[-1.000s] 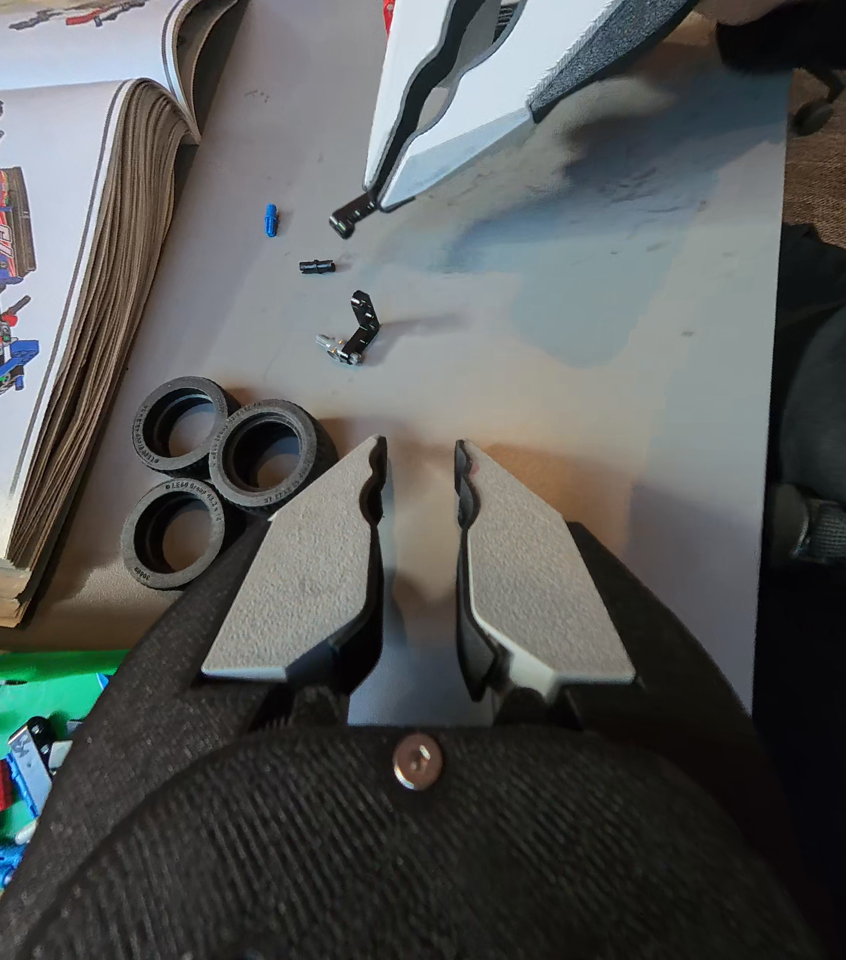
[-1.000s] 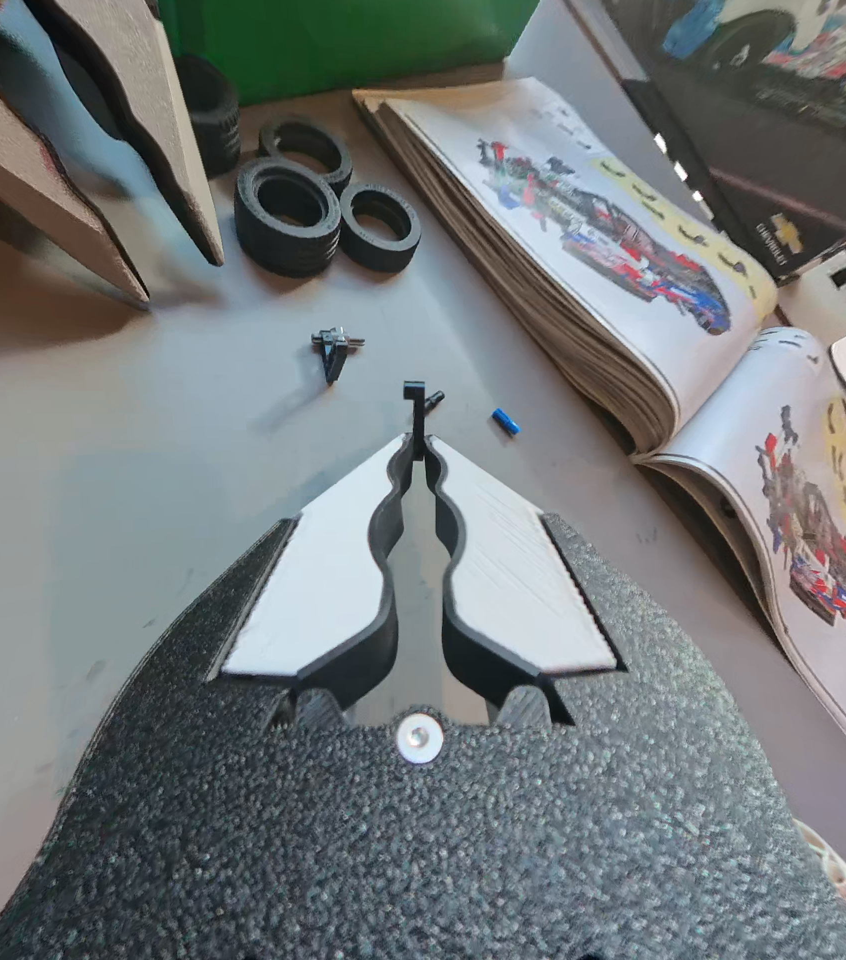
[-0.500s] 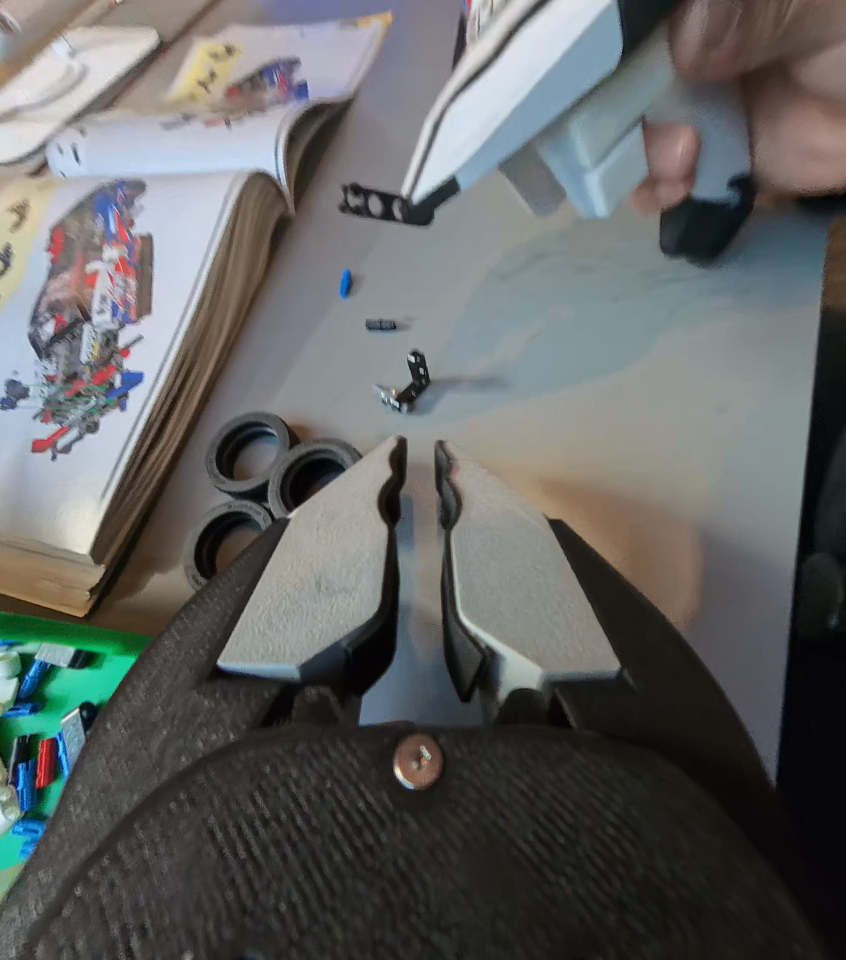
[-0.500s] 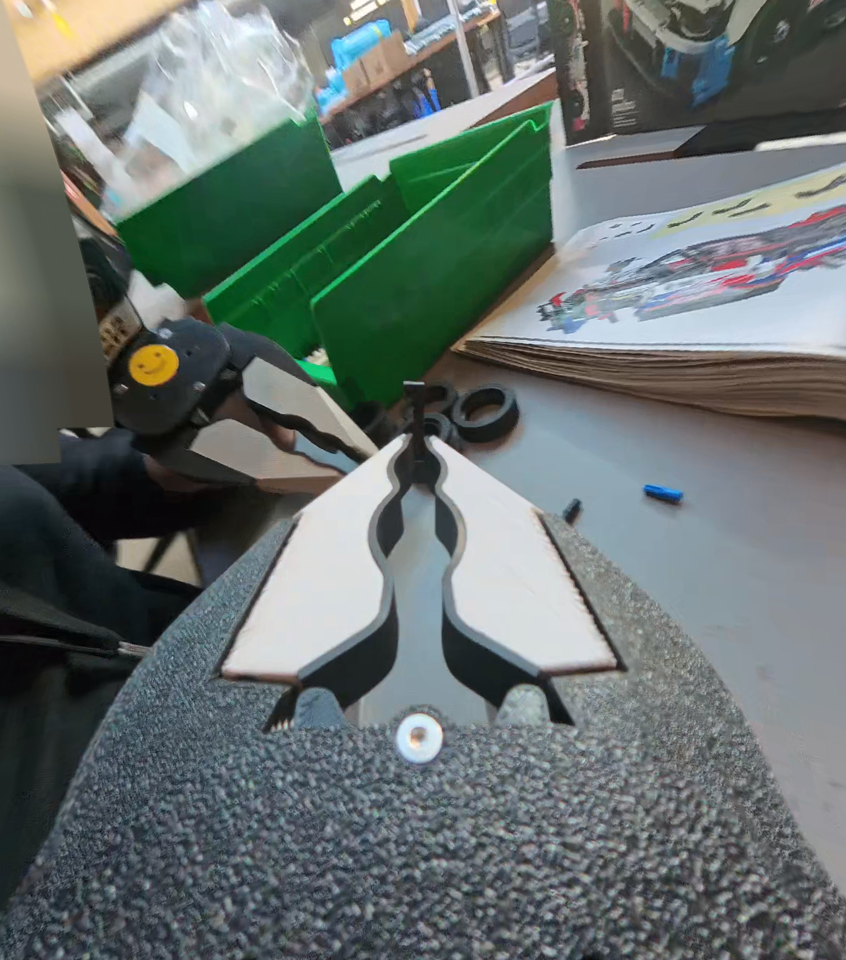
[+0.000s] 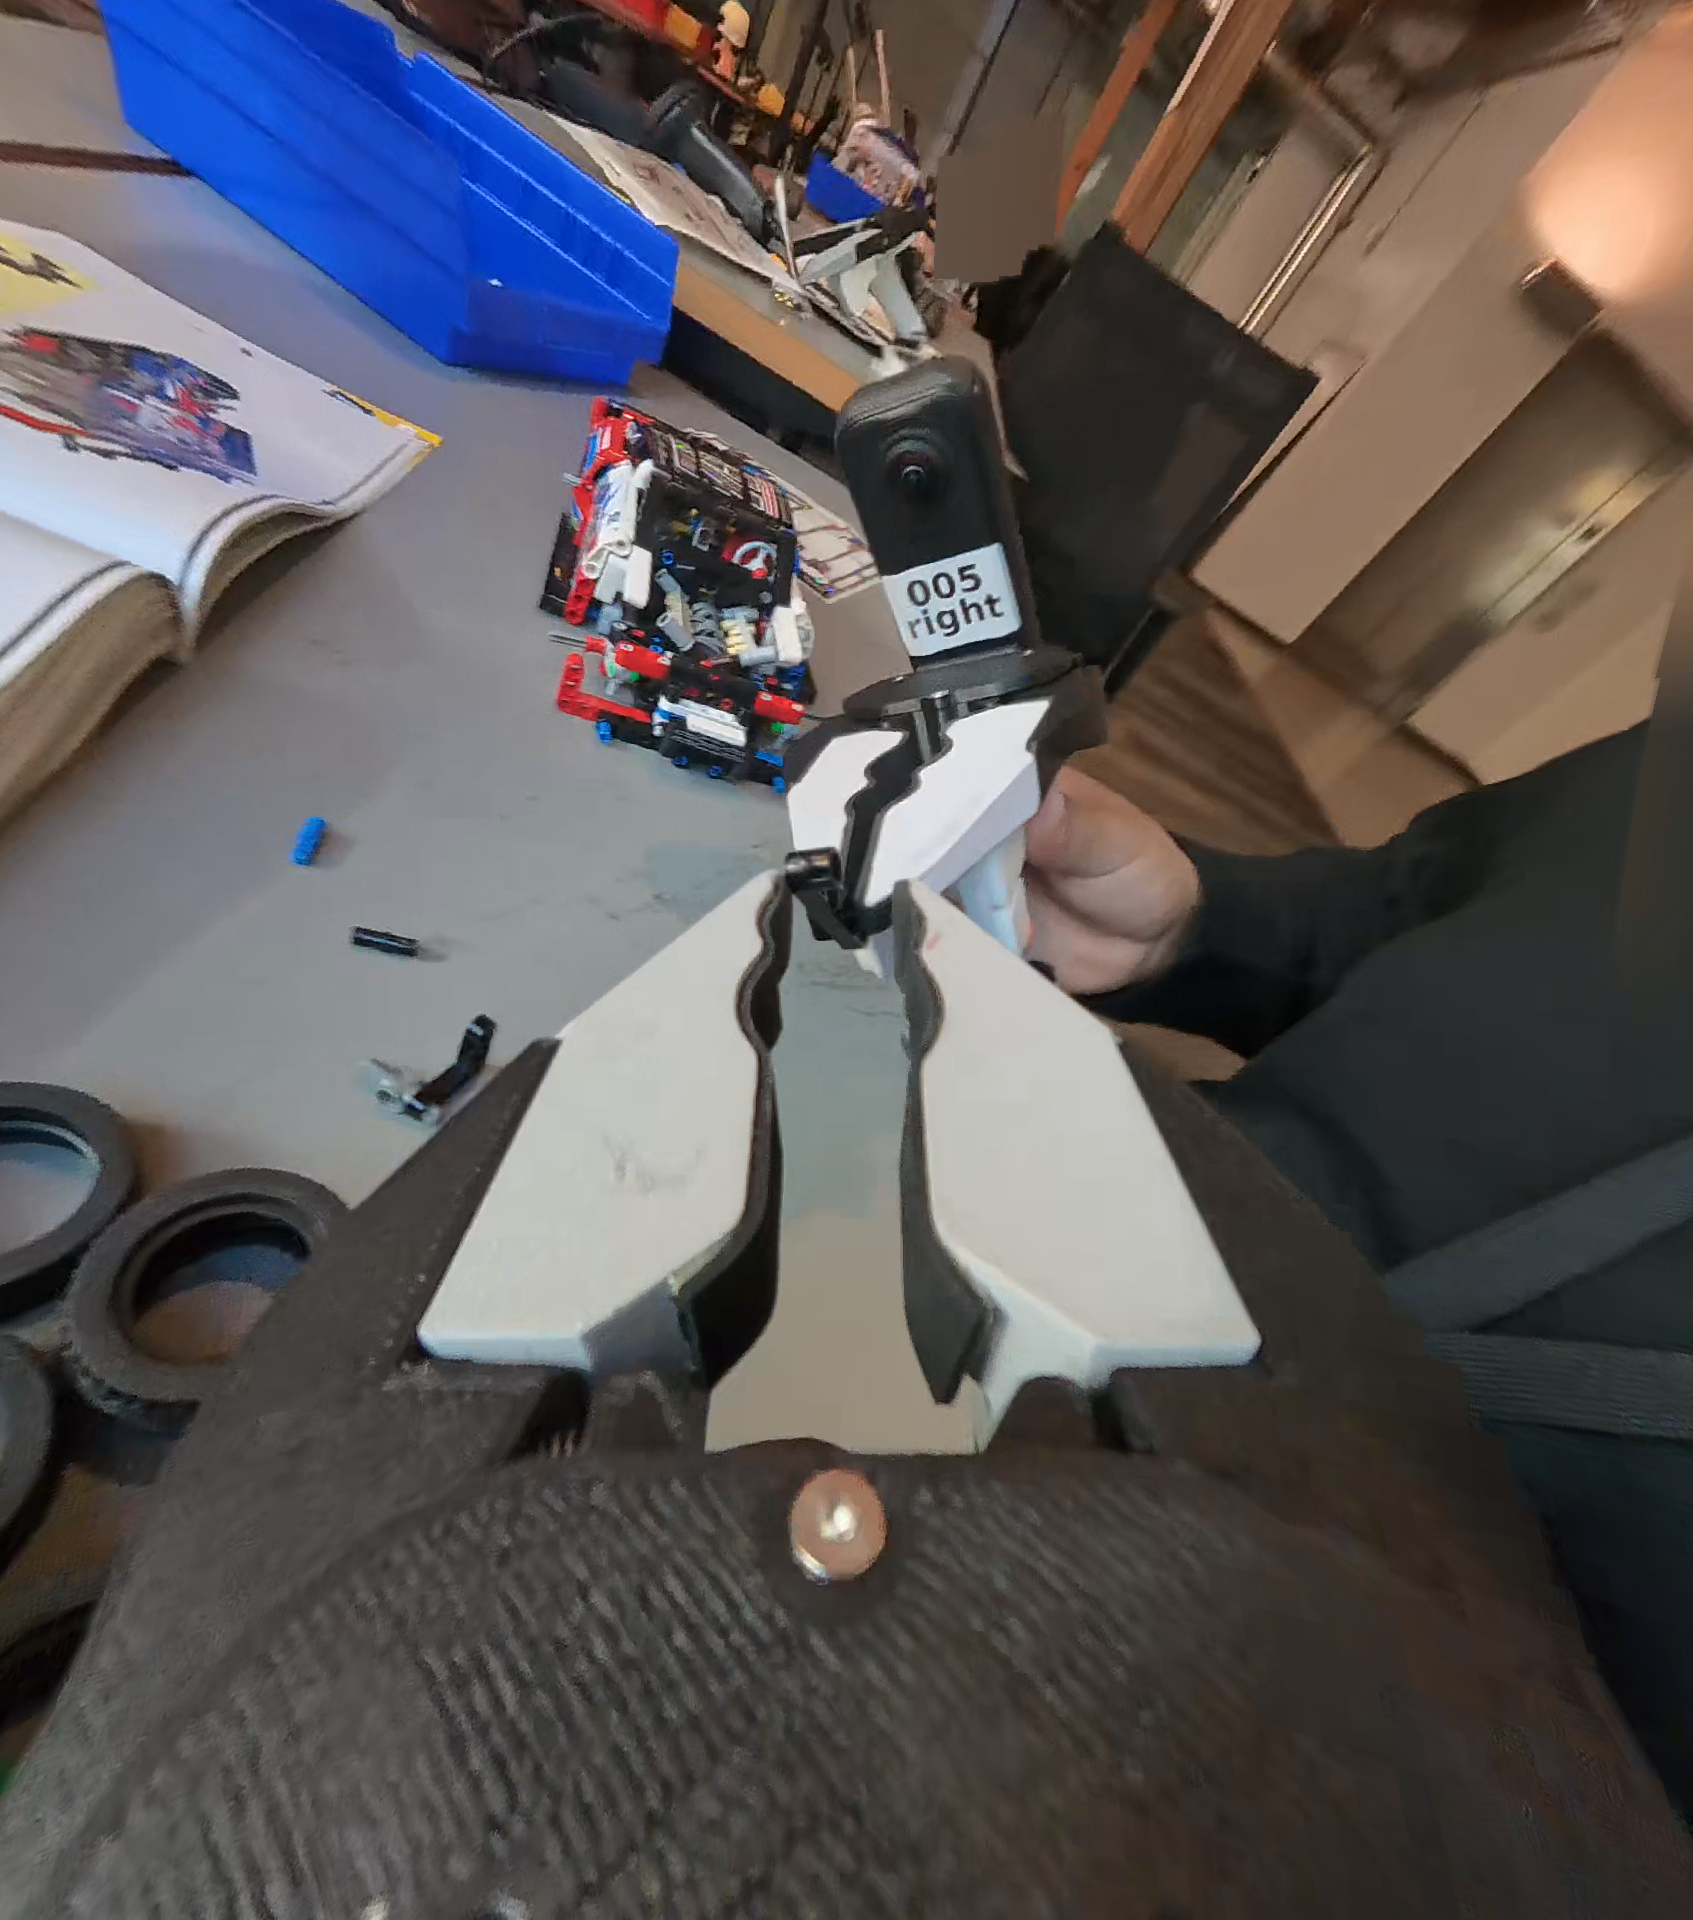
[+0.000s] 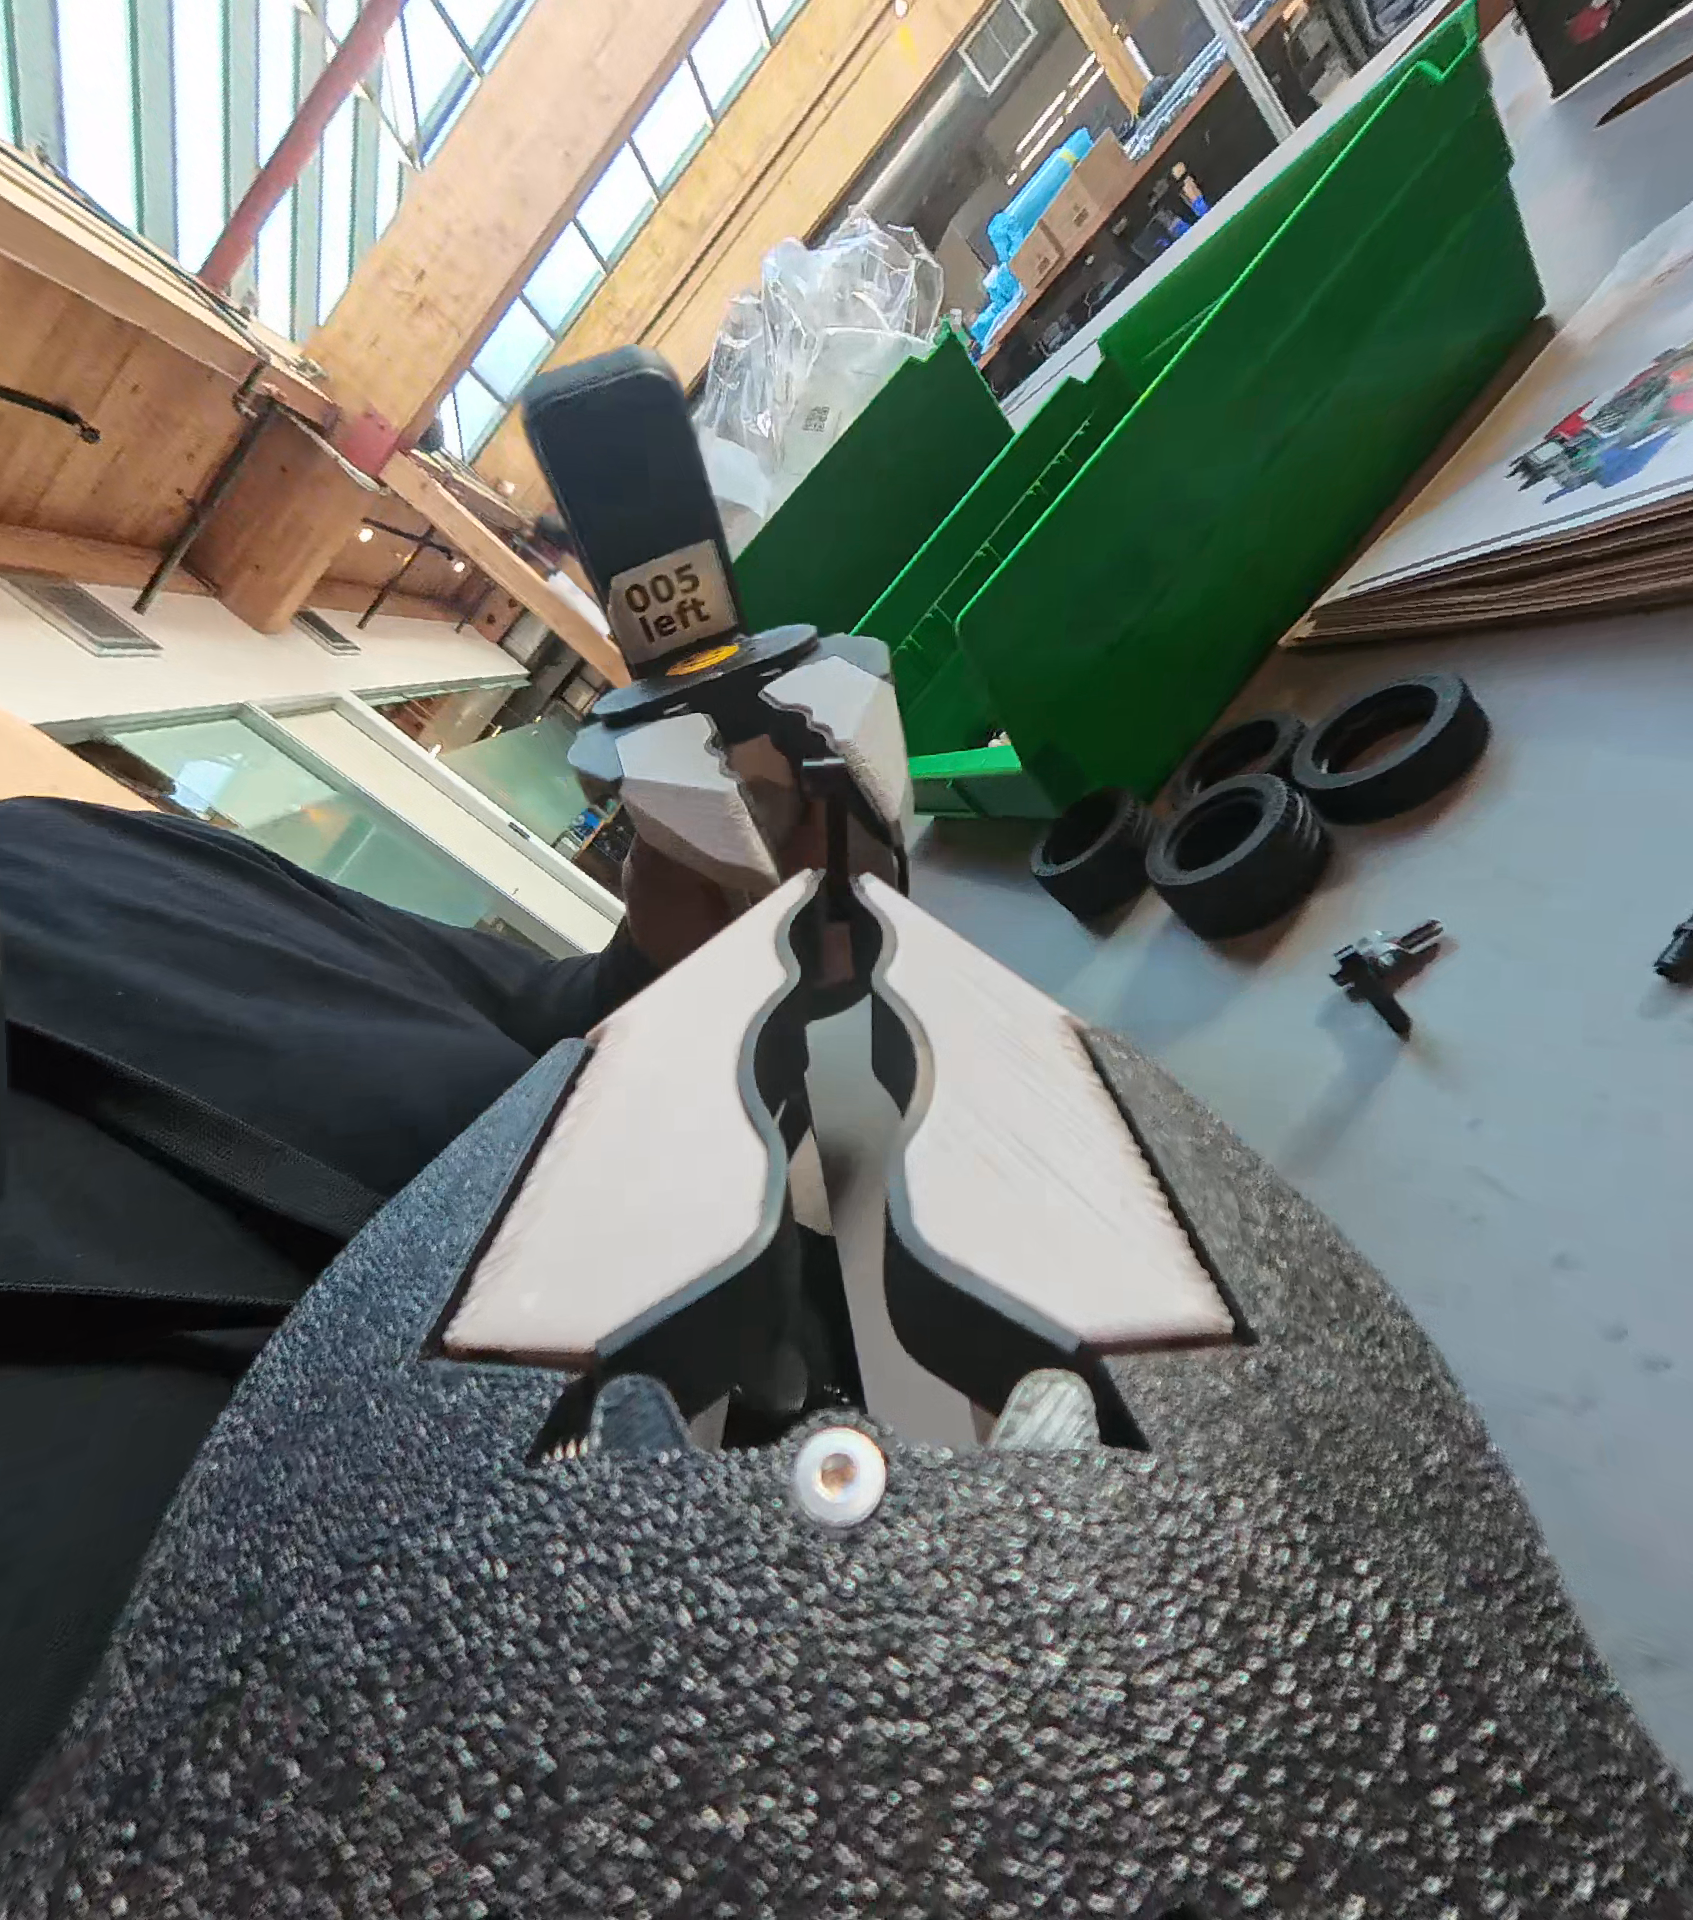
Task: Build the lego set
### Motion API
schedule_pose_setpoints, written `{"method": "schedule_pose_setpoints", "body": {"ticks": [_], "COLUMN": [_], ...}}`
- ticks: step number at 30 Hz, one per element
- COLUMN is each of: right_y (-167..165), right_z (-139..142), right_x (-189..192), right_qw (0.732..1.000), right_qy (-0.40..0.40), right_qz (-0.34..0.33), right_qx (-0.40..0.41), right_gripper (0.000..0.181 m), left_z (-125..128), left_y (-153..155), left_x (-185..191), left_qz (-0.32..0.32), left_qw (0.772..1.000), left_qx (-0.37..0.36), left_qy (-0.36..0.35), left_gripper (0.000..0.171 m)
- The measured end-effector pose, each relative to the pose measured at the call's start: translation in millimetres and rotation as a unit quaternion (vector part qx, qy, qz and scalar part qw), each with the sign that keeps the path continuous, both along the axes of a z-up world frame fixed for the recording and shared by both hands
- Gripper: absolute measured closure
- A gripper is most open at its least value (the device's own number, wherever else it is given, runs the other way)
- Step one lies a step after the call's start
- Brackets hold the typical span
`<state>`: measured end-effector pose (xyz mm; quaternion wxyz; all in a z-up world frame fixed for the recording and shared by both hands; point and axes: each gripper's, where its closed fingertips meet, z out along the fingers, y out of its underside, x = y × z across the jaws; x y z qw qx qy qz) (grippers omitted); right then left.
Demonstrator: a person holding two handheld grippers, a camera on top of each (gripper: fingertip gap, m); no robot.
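The right gripper (image 6: 834, 894) is held tip to tip with the left gripper (image 5: 837, 899), both raised above the table (image 5: 509, 831). A black lego beam (image 6: 829, 831) is clamped by the right one. The left one's fingers are parted around it

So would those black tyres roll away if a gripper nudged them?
Probably not: the tyres seem to lie flat on the table, bunched together, so they would likely slide. They look like hollow rubber rings, so probably light, grippy and squashable when pinched.

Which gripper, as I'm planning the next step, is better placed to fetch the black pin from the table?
Probably left: the left gripper is open and empty, with the pin lying on the table to its left. The right gripper is shut on a beam.
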<state>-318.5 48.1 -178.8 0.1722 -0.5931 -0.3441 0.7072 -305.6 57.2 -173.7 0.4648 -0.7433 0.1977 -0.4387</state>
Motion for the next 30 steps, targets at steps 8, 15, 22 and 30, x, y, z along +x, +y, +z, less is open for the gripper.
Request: {"method": "schedule_pose_setpoints", "body": {"ticks": [8,15,22,30], "right_y": [5.7,15.0,15.1,34.4], "right_z": [-19.4,-12.5,-26.3,-58.9], "right_x": [10.4,8.6,-0.3,13.9], "right_qw": [0.990,0.956,0.964,0.940], "right_qy": [-0.070,-0.141,-0.159,-0.230], "right_qz": [-0.023,-0.047,-0.041,-0.067], "right_qx": [0.119,0.253,0.210,0.244], "right_gripper": [0.172,0.162,0.161,0.176], "left_z": [-23.1,-43.2,-54.9,-69.7], "left_y": [-0.7,7.2,7.3,6.4], "left_x": [-3.5,-8.8,-0.2,1.0], "left_qz": [0.004,0.033,0.030,0.019], "left_qw": [0.995,0.950,0.916,0.909], "left_qx": [-0.050,0.023,0.066,0.061], "left_qy": [0.087,0.309,0.395,0.413], "left_gripper": [0.166,0.166,0.167,0.167]}}
